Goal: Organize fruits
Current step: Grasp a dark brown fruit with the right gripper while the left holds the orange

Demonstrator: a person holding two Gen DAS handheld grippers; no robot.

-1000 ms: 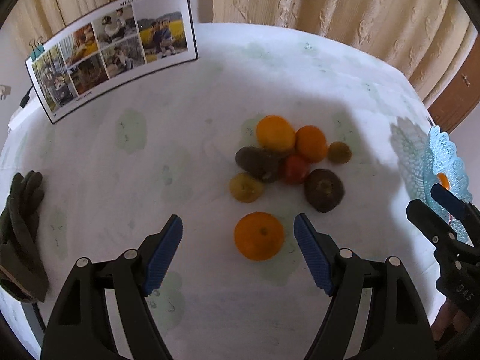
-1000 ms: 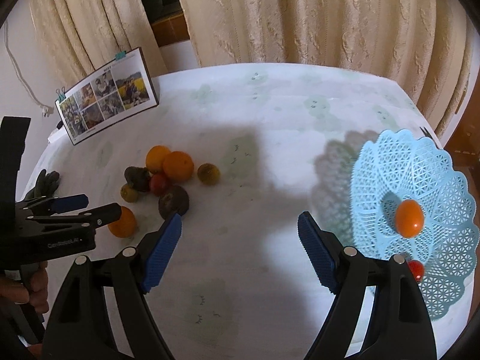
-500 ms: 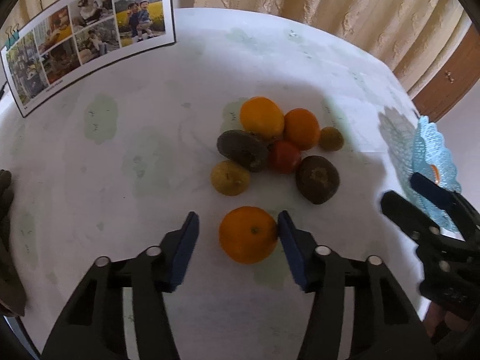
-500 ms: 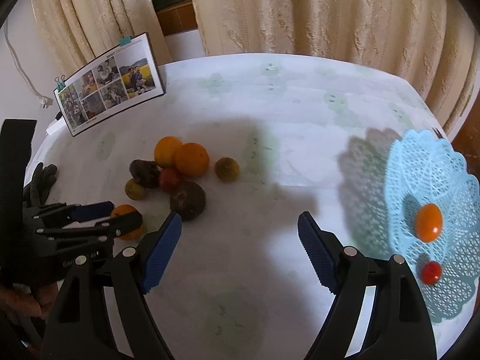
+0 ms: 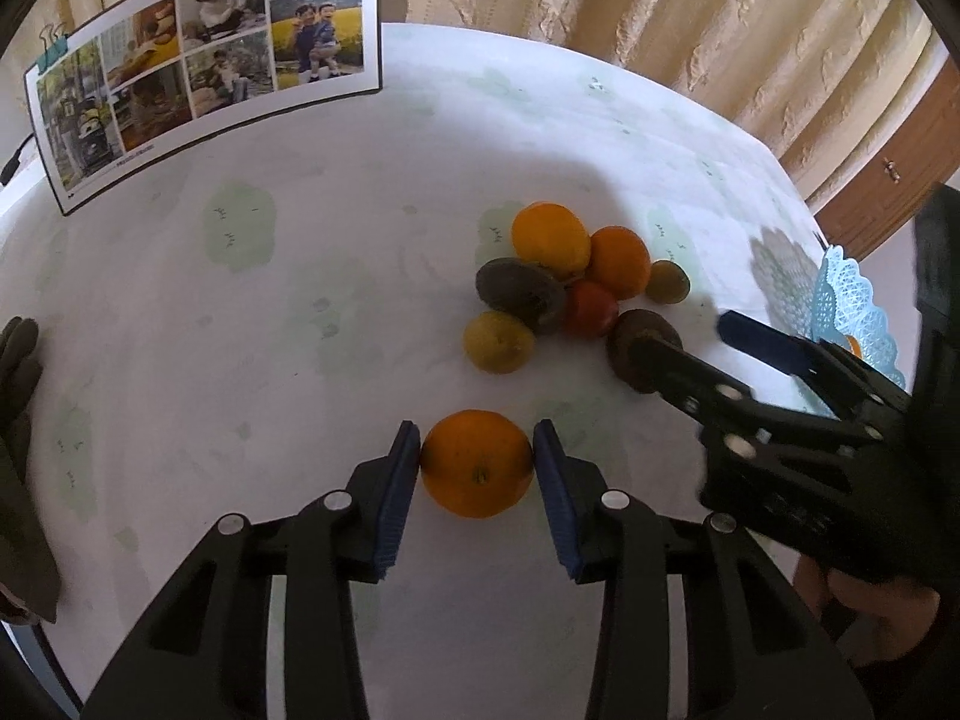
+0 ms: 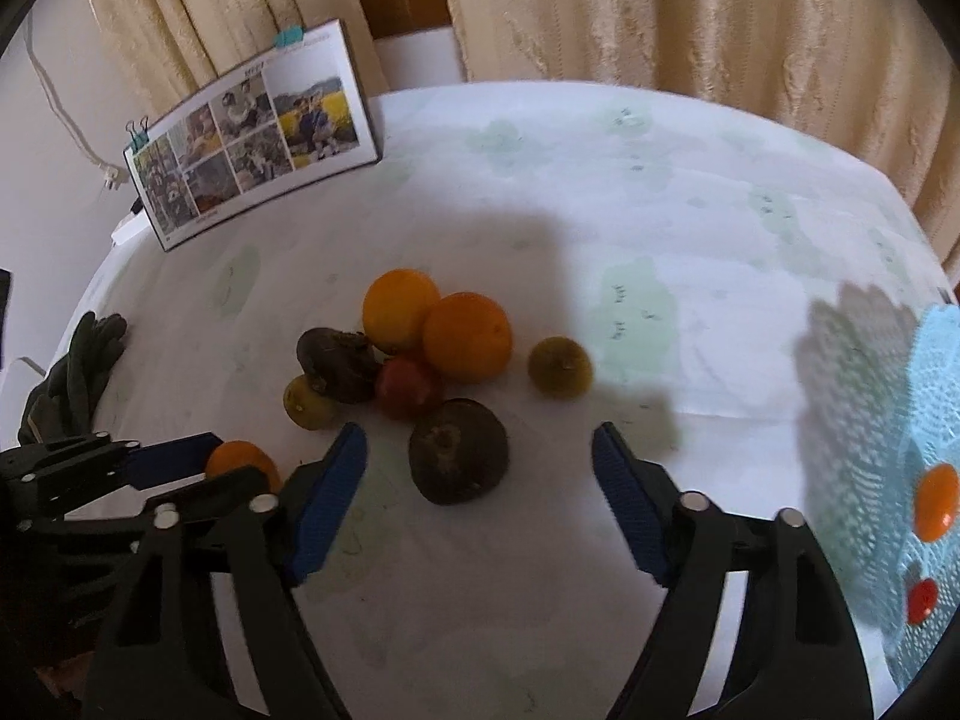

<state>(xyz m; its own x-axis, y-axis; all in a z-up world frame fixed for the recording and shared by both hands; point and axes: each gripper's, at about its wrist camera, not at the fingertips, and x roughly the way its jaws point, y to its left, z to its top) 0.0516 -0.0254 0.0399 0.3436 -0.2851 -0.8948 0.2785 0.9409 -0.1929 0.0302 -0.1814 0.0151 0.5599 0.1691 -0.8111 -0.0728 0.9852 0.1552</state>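
We count three round orange oranges: one apart, two in the pile. Two dark brown wrinkled fruits. Two small yellow-green fruits. One red tomato. One lacy light-blue plastic basket with two small fruits inside, one orange, one red.
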